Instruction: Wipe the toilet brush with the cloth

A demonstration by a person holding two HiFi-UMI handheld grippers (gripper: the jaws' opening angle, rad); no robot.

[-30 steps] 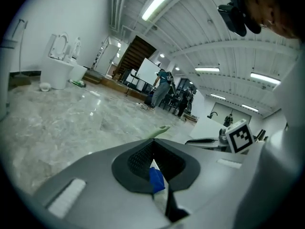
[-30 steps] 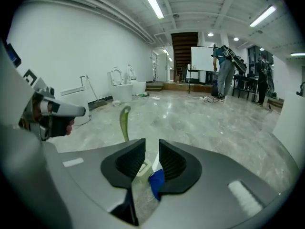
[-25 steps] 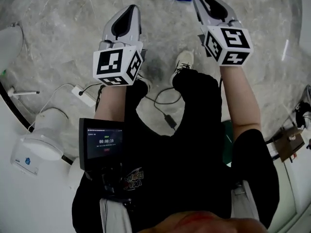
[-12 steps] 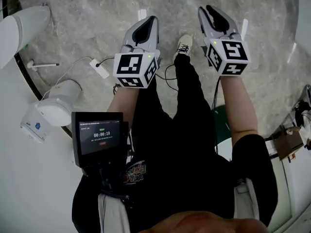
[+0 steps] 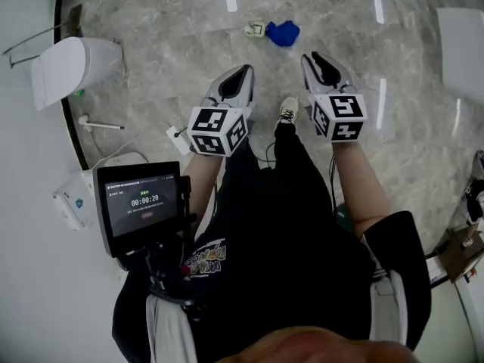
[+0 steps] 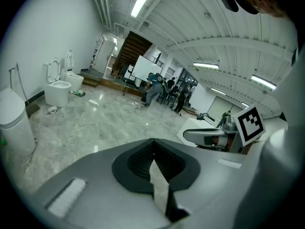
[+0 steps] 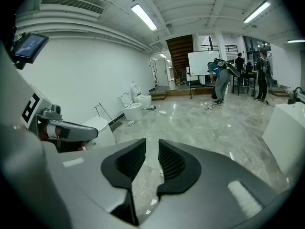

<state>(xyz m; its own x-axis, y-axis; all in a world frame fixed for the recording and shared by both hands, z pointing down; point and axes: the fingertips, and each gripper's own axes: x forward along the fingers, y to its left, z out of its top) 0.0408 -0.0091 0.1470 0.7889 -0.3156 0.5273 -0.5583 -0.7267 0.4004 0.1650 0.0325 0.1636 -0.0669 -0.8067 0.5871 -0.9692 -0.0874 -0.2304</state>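
Note:
The blue cloth (image 5: 283,32) lies crumpled on the grey marble floor, beside a small pale object (image 5: 255,29). A white long-handled thing that looks like the toilet brush (image 5: 98,125) lies on the floor by the wall at left, below a white toilet (image 5: 72,66). My left gripper (image 5: 240,72) is raised well above the floor, short of the cloth; its jaws meet and hold nothing (image 6: 153,141). My right gripper (image 5: 312,57) hangs beside it at the same height, with a narrow empty gap between its jaws (image 7: 152,142).
A screen (image 5: 141,203) is mounted at my chest. A power strip with cable (image 5: 178,138) lies near my feet. A white block (image 5: 461,44) stands at right. More toilets (image 7: 133,109) line the far wall, and people stand by a whiteboard (image 7: 202,63).
Both grippers have risen, and the floor looks farther away. The blue cloth, cut off at the top edge before, now lies fully in view. The jaws look unchanged.

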